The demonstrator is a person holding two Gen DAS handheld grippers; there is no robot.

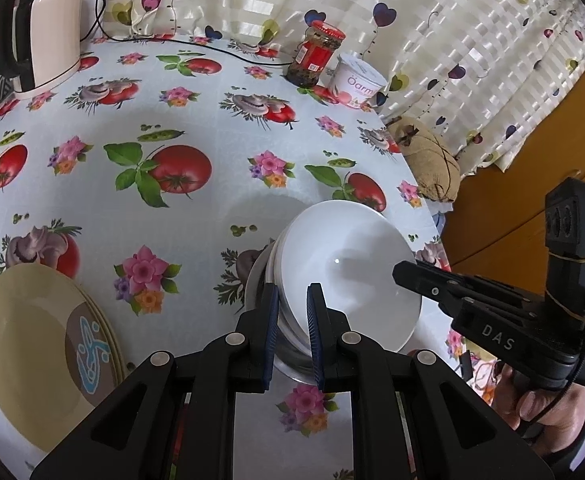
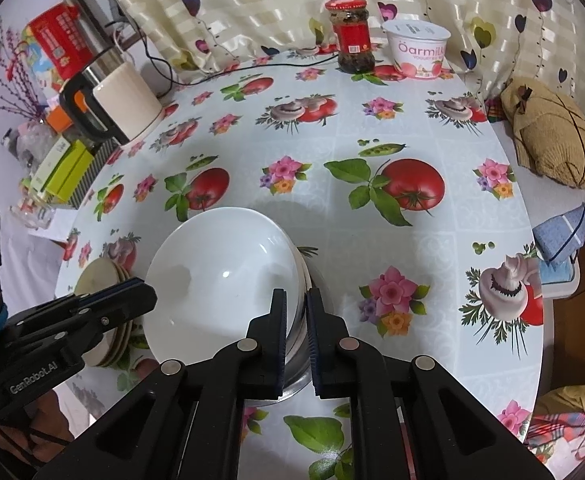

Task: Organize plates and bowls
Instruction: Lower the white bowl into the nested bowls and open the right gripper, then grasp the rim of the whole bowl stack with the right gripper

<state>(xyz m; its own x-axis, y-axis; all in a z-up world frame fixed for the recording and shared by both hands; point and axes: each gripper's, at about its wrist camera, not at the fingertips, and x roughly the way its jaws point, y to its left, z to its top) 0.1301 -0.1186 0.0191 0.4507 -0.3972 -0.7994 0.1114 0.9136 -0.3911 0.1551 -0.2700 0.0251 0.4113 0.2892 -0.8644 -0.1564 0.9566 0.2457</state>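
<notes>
A stack of white bowls (image 1: 352,272) nests in a steel bowl (image 1: 288,364) on the flowered tablecloth. My left gripper (image 1: 294,320) is shut on the stack's near left rim, its blue pads on either side of the bowl walls. My right gripper (image 2: 295,320) is shut on the opposite rim of the white bowls (image 2: 220,272) and the steel bowl (image 2: 296,380). Each gripper appears in the other's view: the right gripper (image 1: 402,272) at the bowl's right edge, the left gripper (image 2: 148,292) at its left. A stack of beige plates (image 1: 32,340) lies left of the bowls. I cannot tell whether the bowls rest on the table.
An electric kettle (image 1: 52,36) stands at the back left, its cord running across the rear. A red-lidded jar (image 1: 318,56) and a yoghurt tub (image 1: 358,80) stand by the curtain. A brown bag (image 1: 424,160) lies past the table's right edge. Boxes (image 2: 64,168) sit far left.
</notes>
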